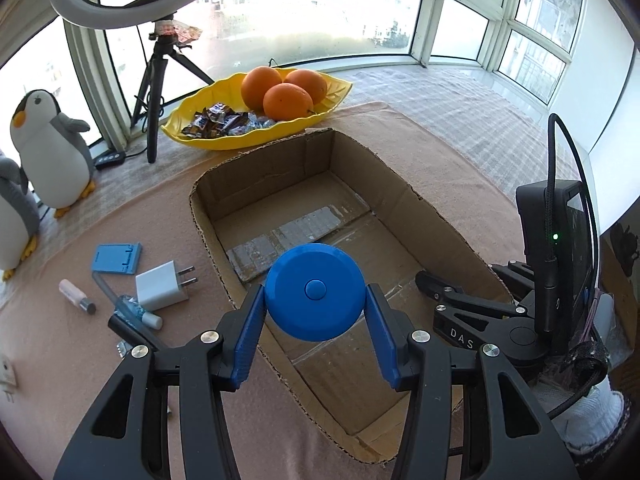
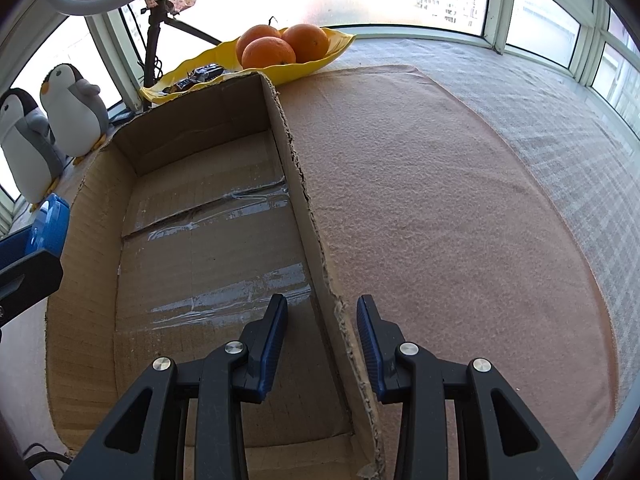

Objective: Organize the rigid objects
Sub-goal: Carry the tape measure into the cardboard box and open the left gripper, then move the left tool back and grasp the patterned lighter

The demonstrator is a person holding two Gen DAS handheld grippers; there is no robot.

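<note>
Progress: early, by the look of it. The cardboard box (image 1: 436, 216) is seen empty in both views; only tape strips on its floor.

Left gripper (image 1: 316, 300): clamped on the blue round case (image 1: 315, 292), pads pressed on both of its sides. Case is held at centre frame of the left view, above the near-left rim of the box, not yet released. Judged: first item about to be dropped in.

Right gripper (image 2: 322, 312): jaws straddle the right wall of the box at lower centre of the right view and are at their narrowest; taken as clamped on that wall, so the box is being steadied.

Left to sort, lower left of the left view, on the pink mat (image 1: 460, 148) beside the box: blue phone stand (image 1: 116, 258), white charger plug (image 1: 162, 286), small pink tube (image 1: 76, 295), and a clear blue item too blurred to identify.

Yellow dish (image 1: 224, 96) with oranges (image 1: 286, 100) sits behind the box; presumably not part of the job.
</note>
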